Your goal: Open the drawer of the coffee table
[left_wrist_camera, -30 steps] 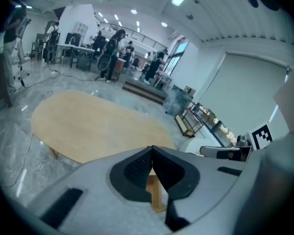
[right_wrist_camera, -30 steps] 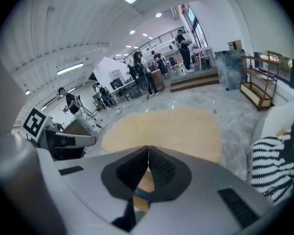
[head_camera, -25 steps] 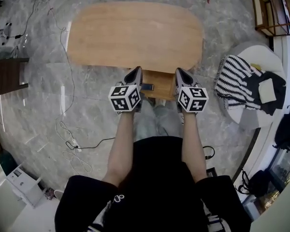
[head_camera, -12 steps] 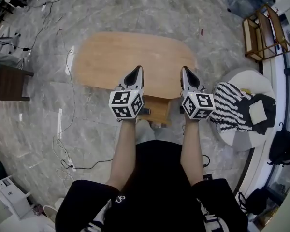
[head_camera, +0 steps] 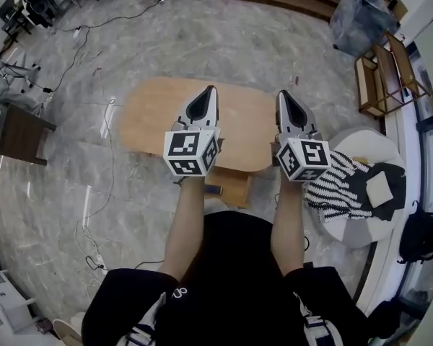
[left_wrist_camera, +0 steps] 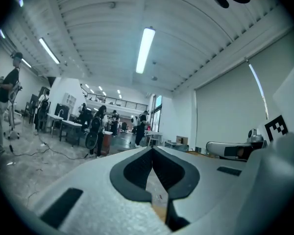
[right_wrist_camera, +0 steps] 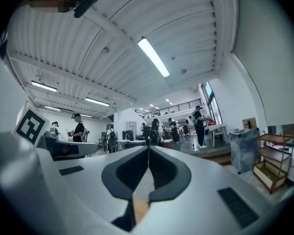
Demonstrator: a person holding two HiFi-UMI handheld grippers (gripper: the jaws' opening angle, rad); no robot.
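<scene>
The oval wooden coffee table (head_camera: 234, 117) stands on the marble floor below me. Its drawer (head_camera: 234, 186) sticks out from the near edge, and a dark handle (head_camera: 213, 190) shows on its front. My left gripper (head_camera: 211, 89) and right gripper (head_camera: 281, 94) are held side by side high above the table, both pointing level. The left gripper (left_wrist_camera: 152, 148) is shut with nothing between its jaws, and so is the right gripper (right_wrist_camera: 148, 147). Both gripper views look across the room, not at the table.
A round white seat with a striped cloth (head_camera: 346, 179) stands right of the table. A wooden shelf (head_camera: 382, 74) and a grey bin (head_camera: 357, 16) are at the far right. A dark side table (head_camera: 18, 132) and floor cables (head_camera: 105, 157) lie to the left. People stand at desks (left_wrist_camera: 95, 129) far off.
Both grippers have risen from the drawer's level to well above the tabletop and tipped up to level. The table now looks smaller and farther below. The drawer stays pulled out.
</scene>
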